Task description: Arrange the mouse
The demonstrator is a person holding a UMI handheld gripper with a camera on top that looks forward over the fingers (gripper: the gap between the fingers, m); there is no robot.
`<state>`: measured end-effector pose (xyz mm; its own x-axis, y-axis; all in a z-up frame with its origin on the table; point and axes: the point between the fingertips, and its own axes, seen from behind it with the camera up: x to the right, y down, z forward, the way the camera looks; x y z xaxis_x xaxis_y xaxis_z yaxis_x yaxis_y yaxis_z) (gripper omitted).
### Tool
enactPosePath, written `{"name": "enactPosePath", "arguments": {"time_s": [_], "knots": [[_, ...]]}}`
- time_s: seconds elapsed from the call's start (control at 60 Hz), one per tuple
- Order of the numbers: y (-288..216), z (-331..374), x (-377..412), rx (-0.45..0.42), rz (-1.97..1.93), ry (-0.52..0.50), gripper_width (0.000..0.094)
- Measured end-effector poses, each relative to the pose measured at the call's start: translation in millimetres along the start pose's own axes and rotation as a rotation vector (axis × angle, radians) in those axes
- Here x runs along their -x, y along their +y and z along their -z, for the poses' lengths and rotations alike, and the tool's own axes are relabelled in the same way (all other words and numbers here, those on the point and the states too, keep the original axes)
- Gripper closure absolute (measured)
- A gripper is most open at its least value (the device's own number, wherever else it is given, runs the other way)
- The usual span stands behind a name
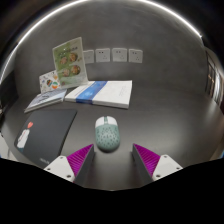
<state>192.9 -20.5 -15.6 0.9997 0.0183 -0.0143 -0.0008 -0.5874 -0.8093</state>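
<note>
A pale mint-green mouse [106, 134] with a perforated shell lies on the dark grey desk [160, 120], just ahead of my fingers and roughly centred between them. My gripper [113, 160] is open, with the magenta pads [80, 157] wide apart and nothing between them. The mouse rests on the desk on its own, apart from both fingertips.
A black mouse mat [45, 130] lies to the left of the mouse with a small white and red object [25, 137] on it. A book with a blue and white cover [100, 93] and papers [52, 97] lie beyond. A green leaflet [70, 58] stands by the wall.
</note>
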Motion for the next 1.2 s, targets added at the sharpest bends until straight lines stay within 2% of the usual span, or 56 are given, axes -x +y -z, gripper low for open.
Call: {"name": "enactPosePath", "arguments": {"time_s": [0.267,0.333,0.4,0.45,0.683,0.867,0.95,1.033,1.2], "knots": [[-35.8,-48.1,-14.7,-0.003,-0.052,0.055,0.0116],[-40.5,-52.7,-21.9,-0.002,-0.074,0.083,0.0171],[-44.0,-57.0,-26.1,-0.003,-0.092,0.108,0.0269],[-46.5,-60.0,-27.8,-0.007,-0.093,0.115,0.0406],[-49.9,-55.8,-28.1,-0.006,-0.08,0.077,0.0499],[-44.3,-27.7,-39.6,-0.063,-0.048,0.063,0.0507],[-61.2,7.2,-36.6,-0.135,-0.063,0.061,0.0507],[-86.3,38.3,-13.5,-0.219,-0.108,0.03,0.0507],[-118.9,80.0,55.4,-0.306,-0.043,0.005,0.0508]]}}
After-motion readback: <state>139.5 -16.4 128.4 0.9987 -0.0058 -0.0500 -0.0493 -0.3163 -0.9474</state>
